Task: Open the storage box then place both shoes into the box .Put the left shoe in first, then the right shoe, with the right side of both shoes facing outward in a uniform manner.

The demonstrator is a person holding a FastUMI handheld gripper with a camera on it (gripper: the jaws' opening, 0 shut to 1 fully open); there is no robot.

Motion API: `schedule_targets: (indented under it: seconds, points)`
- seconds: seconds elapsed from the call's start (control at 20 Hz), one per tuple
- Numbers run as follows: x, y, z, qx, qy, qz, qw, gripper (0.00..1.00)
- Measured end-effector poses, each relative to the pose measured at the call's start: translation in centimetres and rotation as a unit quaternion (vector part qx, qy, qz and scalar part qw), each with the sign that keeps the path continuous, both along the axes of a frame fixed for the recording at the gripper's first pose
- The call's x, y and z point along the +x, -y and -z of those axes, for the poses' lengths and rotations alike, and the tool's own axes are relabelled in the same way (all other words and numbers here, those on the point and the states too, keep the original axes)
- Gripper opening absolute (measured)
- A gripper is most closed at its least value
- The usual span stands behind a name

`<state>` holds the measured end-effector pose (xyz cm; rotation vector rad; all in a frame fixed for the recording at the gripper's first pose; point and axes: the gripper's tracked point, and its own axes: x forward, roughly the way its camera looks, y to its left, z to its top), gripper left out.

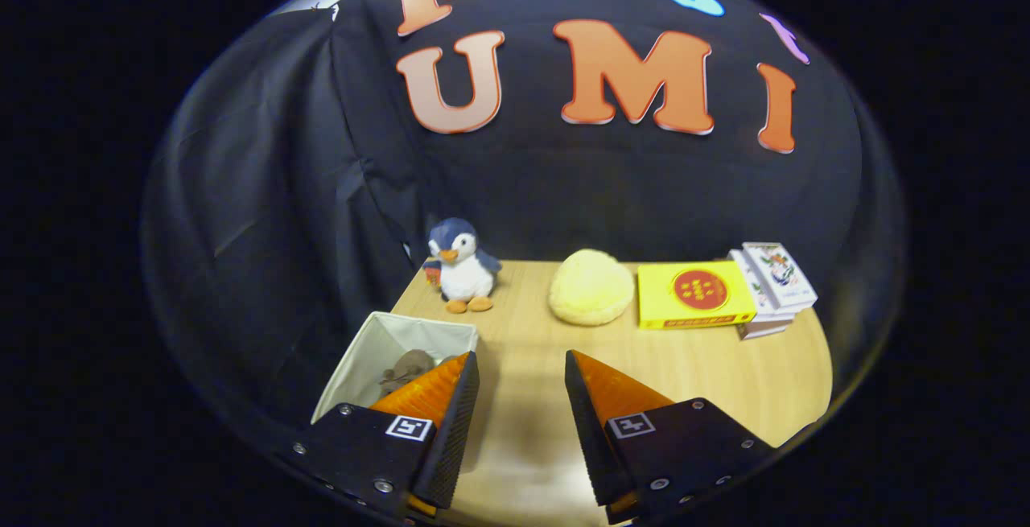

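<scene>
A white fabric storage box point(378, 342) stands open-topped on the wooden table, just left of and partly behind my left finger point(438, 398). Inside it lies a brownish-grey shoe point(409, 368), half hidden by that finger. My gripper point(521, 370) is open above the table, with bare wood between its two orange-and-black fingers. Nothing is held.
Along the back of the table point(708, 366) stand a plush penguin point(462, 265), a pale yellow round cushion point(591, 286), a flat yellow box point(695, 294) and a small stack of white printed boxes point(772, 286). The black cloth wall closes the left and back.
</scene>
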<state>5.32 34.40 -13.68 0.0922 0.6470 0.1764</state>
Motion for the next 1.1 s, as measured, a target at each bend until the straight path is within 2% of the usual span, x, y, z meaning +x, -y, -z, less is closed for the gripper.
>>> schedule_targets:
  seconds: [0.2, 0.5, 0.8, 1.1]
  points:
    - [-0.2, 8.7, -3.7, -0.006, 0.081, 0.027, 0.996, 0.75]
    - [-2.0, 19.7, -8.5, -0.016, 0.198, 0.058, 0.978, 0.88]
    - [-4.1, 26.1, -9.8, -0.009, 0.246, 0.061, 0.967, 0.93]
    - [-4.2, 27.4, -10.9, 0.009, 0.269, 0.061, 0.961, 0.93]
